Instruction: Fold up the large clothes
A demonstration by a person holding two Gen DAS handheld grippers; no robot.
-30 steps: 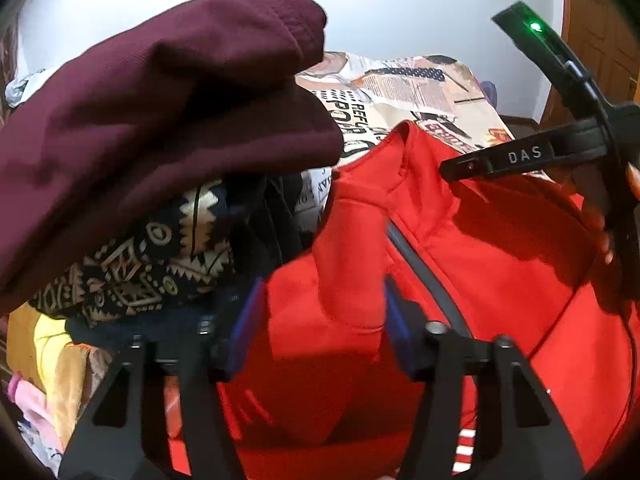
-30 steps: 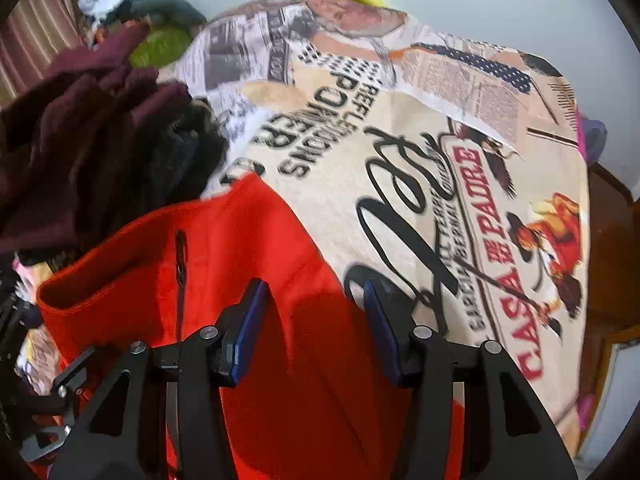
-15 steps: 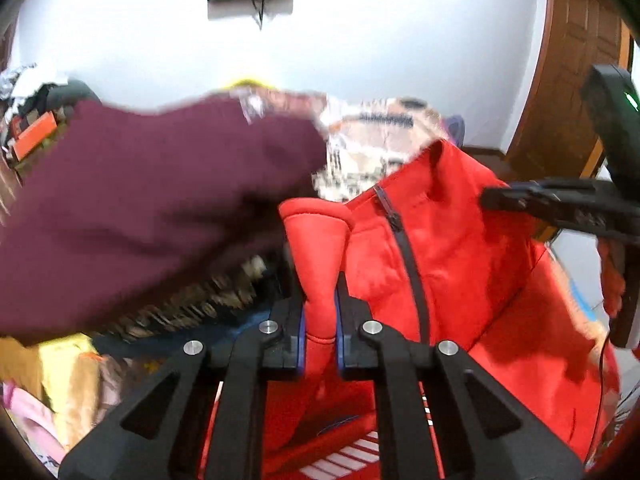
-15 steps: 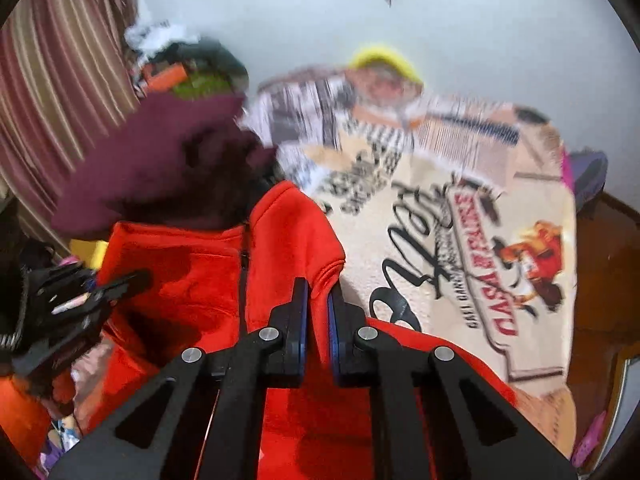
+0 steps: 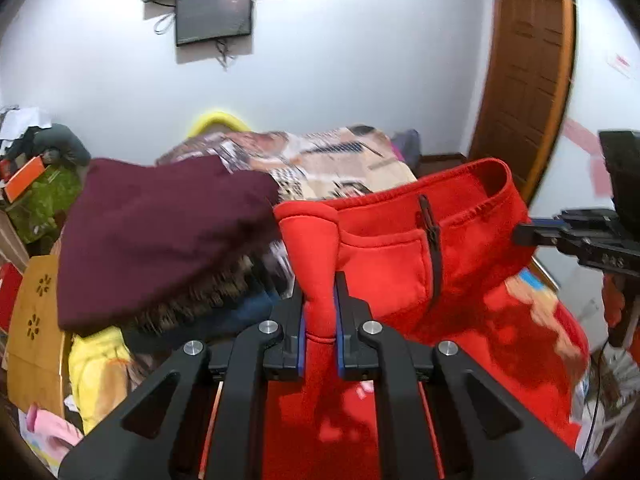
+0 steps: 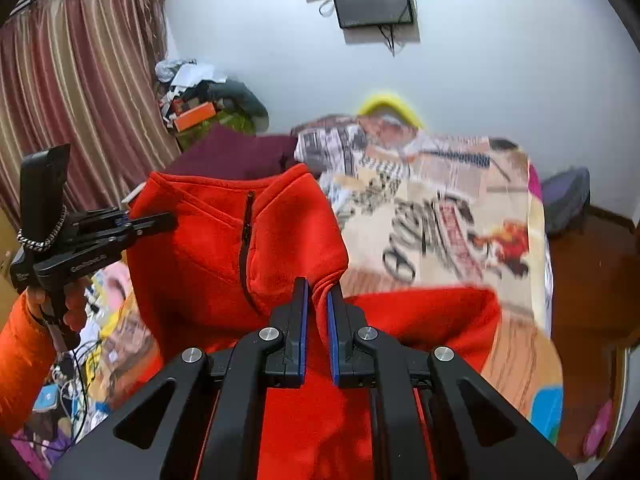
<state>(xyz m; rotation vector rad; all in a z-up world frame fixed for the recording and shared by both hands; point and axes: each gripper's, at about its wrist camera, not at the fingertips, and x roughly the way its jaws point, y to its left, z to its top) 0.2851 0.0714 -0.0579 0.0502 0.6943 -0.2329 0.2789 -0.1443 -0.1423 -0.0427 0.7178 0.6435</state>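
item: red fleece pullover (image 5: 400, 248), quarter zip, lifted above the bed (image 6: 440, 208) with its printed blanket. left claw (image 5: 320, 312) clamped on a bunched fold at its left; right claw (image 6: 318, 312) clamped on its right edge. judged soft, thick, light, non-slip; best gripped at shoulder seams. maroon garment (image 5: 160, 232) lies left.

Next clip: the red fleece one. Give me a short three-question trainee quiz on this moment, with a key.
1. True or false: both grippers are shut on the red fleece.
2. What lies on the pile beside the left gripper? A) maroon sweater B) blue towel C) white pillow
3. Fill in: the fleece is held above a bed with a ____ blanket.

Key
1. True: the jaws of the left gripper and the right gripper each pinch a fold of it.
2. A, the maroon sweater.
3. Printed.
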